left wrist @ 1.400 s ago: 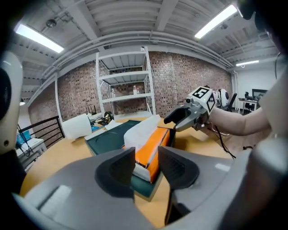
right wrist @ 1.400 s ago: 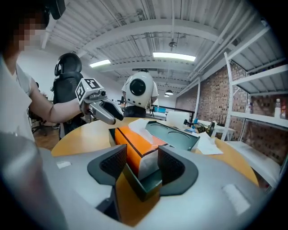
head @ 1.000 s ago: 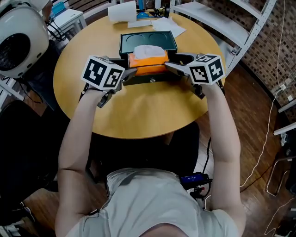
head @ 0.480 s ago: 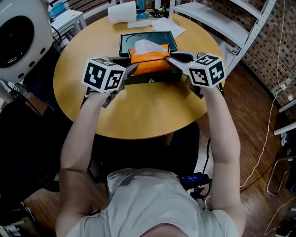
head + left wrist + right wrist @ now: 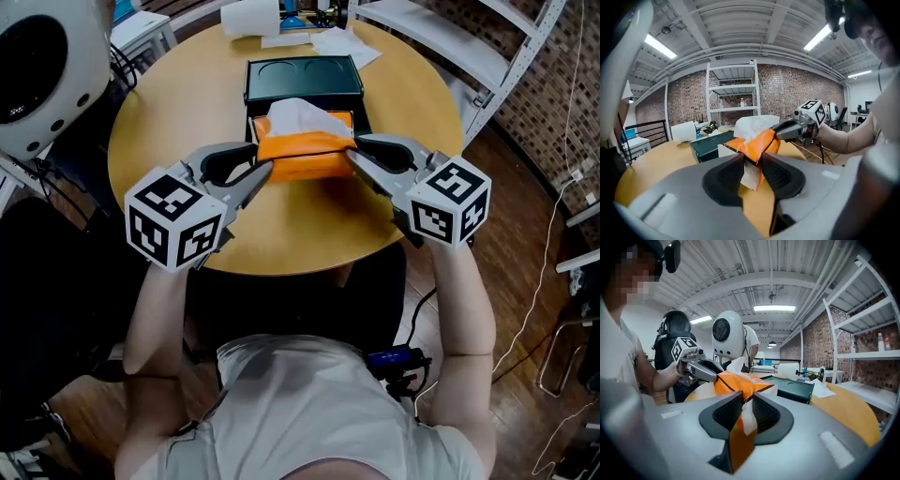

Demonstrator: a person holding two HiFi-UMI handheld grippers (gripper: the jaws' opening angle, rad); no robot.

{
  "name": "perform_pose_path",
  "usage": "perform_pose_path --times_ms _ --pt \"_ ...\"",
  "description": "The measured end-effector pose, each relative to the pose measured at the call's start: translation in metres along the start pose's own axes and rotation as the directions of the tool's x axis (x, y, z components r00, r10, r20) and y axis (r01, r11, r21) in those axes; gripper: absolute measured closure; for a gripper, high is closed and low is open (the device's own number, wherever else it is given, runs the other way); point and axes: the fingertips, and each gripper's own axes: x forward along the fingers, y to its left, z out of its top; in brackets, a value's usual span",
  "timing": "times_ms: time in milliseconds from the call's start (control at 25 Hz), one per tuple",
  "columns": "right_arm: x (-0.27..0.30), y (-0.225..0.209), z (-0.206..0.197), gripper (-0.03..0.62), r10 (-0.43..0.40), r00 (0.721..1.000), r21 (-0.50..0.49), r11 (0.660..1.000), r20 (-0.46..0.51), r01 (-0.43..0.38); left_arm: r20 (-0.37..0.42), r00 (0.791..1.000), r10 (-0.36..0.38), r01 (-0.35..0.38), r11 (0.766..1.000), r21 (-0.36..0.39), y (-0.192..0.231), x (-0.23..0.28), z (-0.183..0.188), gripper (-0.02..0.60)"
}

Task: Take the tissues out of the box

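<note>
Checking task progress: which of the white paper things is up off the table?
The tissue poking from the orange pack, which the left gripper and right gripper hold up; the paper roll and loose sheets lie at the table's far edge.

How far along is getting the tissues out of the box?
Done: the orange tissue pack looks lifted clear of the green box. In hand: left hand-held gripper and right hand-held gripper each pinch one end, holding it above the table. Left: set it down and let go.
</note>
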Motion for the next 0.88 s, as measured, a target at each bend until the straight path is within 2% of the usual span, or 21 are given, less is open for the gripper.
perform_pose_path --times_ms 160,320,440,520,640,760,880 --pt "-0.007 0.017 -0.019 0.525 -0.004 1.000 -0.032 0.999 -0.017 0.003 -0.003 1.000 -0.009 0.009 1.000 -0.017 -0.020 -0.006 -0.027 0.463" --pt "-0.015 0.028 -0.028 0.522 -0.017 0.999 -0.058 0.998 -0.038 0.015 0.003 1.000 -0.021 0.021 0.999 -0.035 -0.029 -0.007 -0.036 0.465" --pt "-0.017 0.031 -0.044 0.519 -0.009 0.997 -0.045 0.999 -0.074 0.005 -0.042 0.999 -0.032 0.032 0.999 -0.002 -0.033 -0.002 -0.049 0.465" --pt "-0.014 0.029 -0.055 0.511 0.001 0.996 -0.035 0.999 -0.084 -0.004 -0.052 0.997 -0.052 0.051 0.999 -0.010 -0.032 0.005 -0.060 0.463" --pt "-0.016 0.027 -0.056 0.491 0.026 0.998 -0.015 1.000 -0.051 -0.027 0.007 0.997 -0.082 0.083 0.996 -0.046 -0.030 0.003 -0.060 0.454" --pt "-0.026 0.024 -0.051 0.479 0.034 0.999 -0.028 0.999 -0.016 -0.034 0.079 0.993 -0.085 0.087 0.996 -0.015 -0.027 -0.010 -0.049 0.450" --pt "-0.039 0.005 -0.043 0.479 0.014 0.999 -0.025 1.000 0.050 -0.013 0.176 0.981 -0.083 0.087 0.996 -0.019 -0.015 -0.031 -0.029 0.451"
